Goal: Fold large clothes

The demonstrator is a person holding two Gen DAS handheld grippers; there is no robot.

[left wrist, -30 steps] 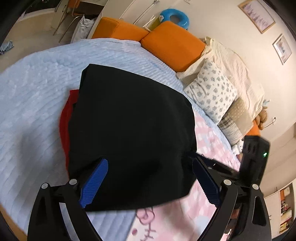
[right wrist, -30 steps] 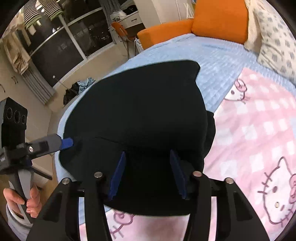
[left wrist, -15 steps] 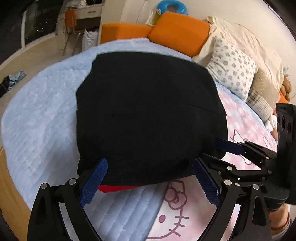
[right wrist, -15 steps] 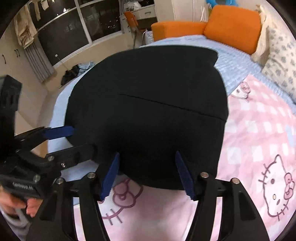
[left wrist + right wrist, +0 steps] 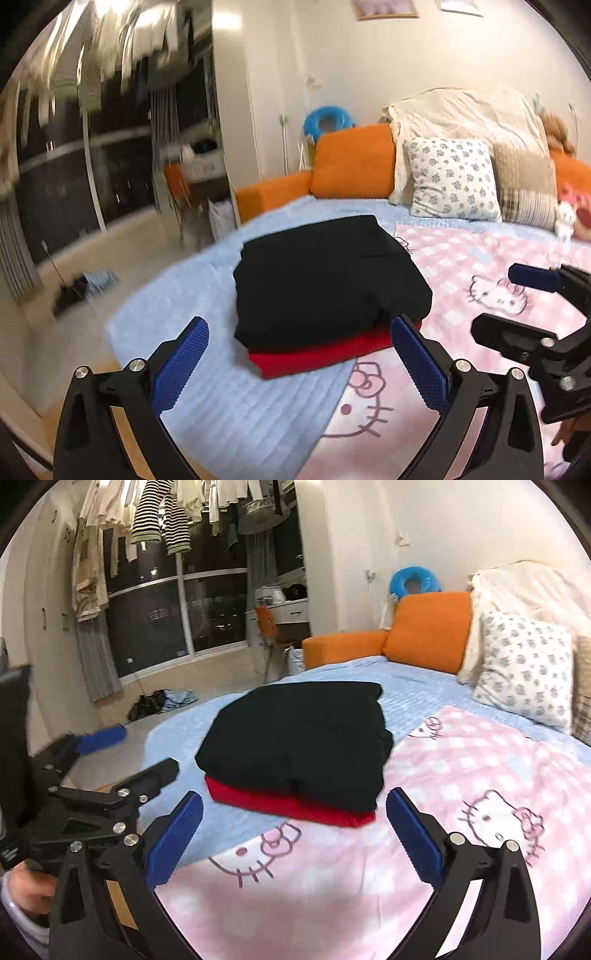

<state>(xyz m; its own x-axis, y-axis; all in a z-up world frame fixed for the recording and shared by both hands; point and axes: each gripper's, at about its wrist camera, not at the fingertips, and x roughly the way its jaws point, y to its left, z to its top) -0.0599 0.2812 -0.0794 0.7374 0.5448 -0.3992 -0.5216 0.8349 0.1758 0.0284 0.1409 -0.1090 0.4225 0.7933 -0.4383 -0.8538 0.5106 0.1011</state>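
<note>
A folded black garment (image 5: 325, 280) lies on top of a folded red garment (image 5: 317, 356) on the bed. The stack also shows in the right wrist view, black garment (image 5: 299, 738) over red garment (image 5: 288, 805). My left gripper (image 5: 301, 363) is open and empty, held back from the near edge of the stack. My right gripper (image 5: 295, 836) is open and empty, also short of the stack. The right gripper shows at the right of the left wrist view (image 5: 532, 295), and the left gripper at the left of the right wrist view (image 5: 122, 753).
The bed has a light blue quilt (image 5: 229, 413) and a pink Hello Kitty blanket (image 5: 461, 794). Orange cushions (image 5: 424, 631) and patterned pillows (image 5: 524, 668) line the far side. Clothes lie on the floor (image 5: 159, 701) by the window.
Both grippers have let go of the black garment and pulled back and up. The right gripper's jaws have opened wider. The black garment now rests flat on the red one.
</note>
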